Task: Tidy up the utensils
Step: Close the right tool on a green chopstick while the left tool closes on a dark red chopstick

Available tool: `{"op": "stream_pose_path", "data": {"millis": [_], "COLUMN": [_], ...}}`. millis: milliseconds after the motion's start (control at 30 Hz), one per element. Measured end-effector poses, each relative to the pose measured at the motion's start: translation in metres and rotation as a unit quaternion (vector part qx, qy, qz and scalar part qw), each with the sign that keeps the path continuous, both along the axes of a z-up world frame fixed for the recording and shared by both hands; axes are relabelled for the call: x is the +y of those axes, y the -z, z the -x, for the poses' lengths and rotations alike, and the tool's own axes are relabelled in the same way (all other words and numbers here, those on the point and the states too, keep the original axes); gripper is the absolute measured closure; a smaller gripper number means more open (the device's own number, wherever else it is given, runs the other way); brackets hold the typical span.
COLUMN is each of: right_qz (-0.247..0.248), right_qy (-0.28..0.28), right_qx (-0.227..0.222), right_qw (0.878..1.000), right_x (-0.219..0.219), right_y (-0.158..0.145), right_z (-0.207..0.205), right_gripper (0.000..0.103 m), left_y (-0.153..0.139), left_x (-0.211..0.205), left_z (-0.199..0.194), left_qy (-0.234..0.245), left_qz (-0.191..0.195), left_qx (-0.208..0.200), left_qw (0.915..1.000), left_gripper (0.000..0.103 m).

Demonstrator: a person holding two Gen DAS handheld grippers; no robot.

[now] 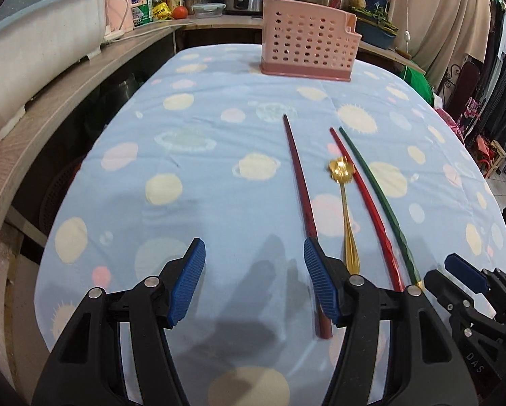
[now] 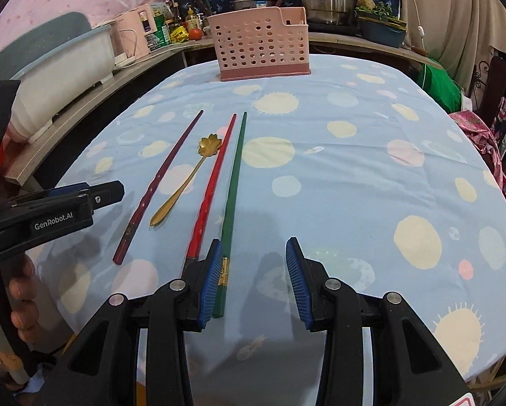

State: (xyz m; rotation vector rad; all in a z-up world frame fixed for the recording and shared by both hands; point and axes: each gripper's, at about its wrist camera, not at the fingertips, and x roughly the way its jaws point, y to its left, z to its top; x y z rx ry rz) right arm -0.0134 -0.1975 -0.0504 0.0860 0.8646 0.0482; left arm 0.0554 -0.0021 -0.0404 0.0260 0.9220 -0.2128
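Observation:
A dark maroon chopstick [image 1: 300,189] [image 2: 161,182], a gold flower-bowl spoon [image 1: 345,209] [image 2: 185,182], a red chopstick [image 1: 364,199] [image 2: 215,176] and a green chopstick [image 1: 378,196] [image 2: 234,182] lie side by side on the blue cloth. A pink perforated utensil holder [image 1: 308,45] [image 2: 261,45] stands at the far end. My left gripper [image 1: 254,267] is open and empty, its right finger over the maroon chopstick's near end. My right gripper [image 2: 253,270] is open and empty, its left finger beside the green chopstick's near end.
The table [image 1: 219,169] wears a blue planet-print cloth. A wooden counter [image 1: 67,91] with a white tub [image 1: 33,50] runs along the left. Pots, bottles and a tomato stand behind the holder. The right gripper shows in the left wrist view [image 1: 469,280].

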Motion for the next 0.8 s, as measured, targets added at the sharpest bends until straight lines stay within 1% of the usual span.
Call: {"op": "stream_pose_path", "data": {"millis": [100, 267, 533, 700, 800], "right_qz": [0.011, 0.008, 0.023, 0.027, 0.039], "right_qy": [-0.006, -0.010, -0.014, -0.013, -0.015], "right_qx": [-0.005, 0.000, -0.002, -0.006, -0.010], "right_qw": [1.000, 1.000, 1.000, 1.000, 0.999], "right_x": [0.006, 0.010, 0.016, 0.016, 0.019], "right_y": [0.000, 0.004, 0.008, 0.009, 0.010], "right_z": [0.003, 0.004, 0.005, 0.007, 0.007], "right_gripper": [0.065, 0.068, 0.077, 0.079, 0.079], "left_y": [0.003, 0.004, 0.009, 0.013, 0.016], "left_x": [-0.002, -0.004, -0.013, -0.018, -0.020], "left_z": [0.005, 0.012, 0.022, 0.027, 0.028], "left_qy": [0.002, 0.008, 0.028, 0.038, 0.040], "left_qz": [-0.002, 0.002, 0.002, -0.001, -0.003], "left_qx": [0.001, 0.000, 0.004, 0.008, 0.012], "left_qw": [1.0000, 1.0000, 0.9996, 0.9992, 0.9991], "left_gripper": [0.045, 0.045, 0.045, 0.045, 0.045]}}
